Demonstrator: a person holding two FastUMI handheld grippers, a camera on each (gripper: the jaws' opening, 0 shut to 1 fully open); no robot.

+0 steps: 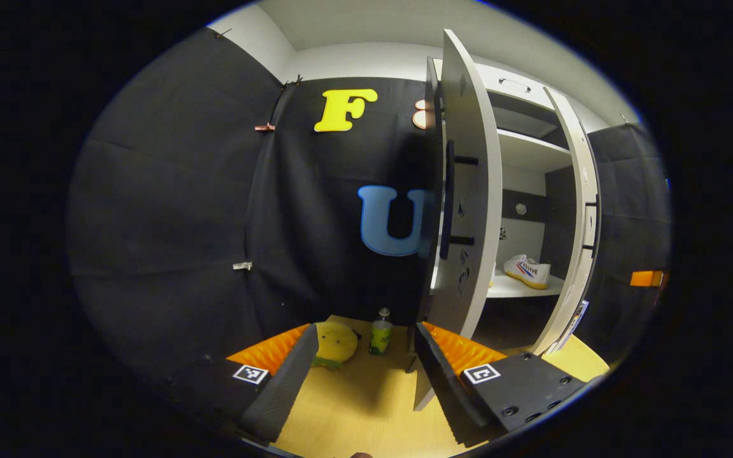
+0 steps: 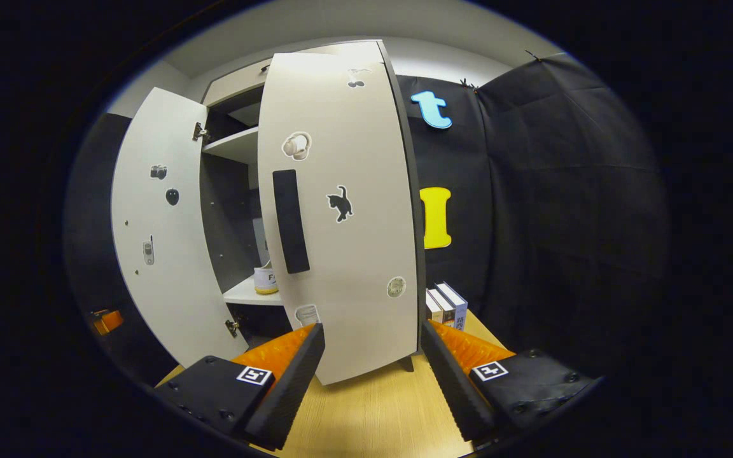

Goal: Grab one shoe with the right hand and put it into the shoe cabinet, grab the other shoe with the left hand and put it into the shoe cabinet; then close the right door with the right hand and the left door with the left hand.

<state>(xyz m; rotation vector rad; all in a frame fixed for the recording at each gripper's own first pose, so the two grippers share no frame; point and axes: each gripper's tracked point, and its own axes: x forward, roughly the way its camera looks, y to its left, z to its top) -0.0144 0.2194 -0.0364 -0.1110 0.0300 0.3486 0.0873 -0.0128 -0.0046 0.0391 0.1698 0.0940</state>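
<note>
Both grippers hang released: the right gripper (image 2: 371, 372) faces the right door (image 2: 341, 216), the left gripper (image 1: 363, 375) sits beside the left door (image 1: 465, 210). Shoes look stowed: one shoe (image 1: 527, 271) rests on the shoe cabinet (image 1: 525, 143) shelf. Judging closing comes next, press flat near the handle (image 2: 291, 221) and swing smoothly, avoiding the books (image 2: 446, 304).

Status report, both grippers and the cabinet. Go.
Left gripper open, empty. Right gripper open, empty, facing the right door. Shoe on cabinet shelf; both doors open. Nothing in the way.
</note>
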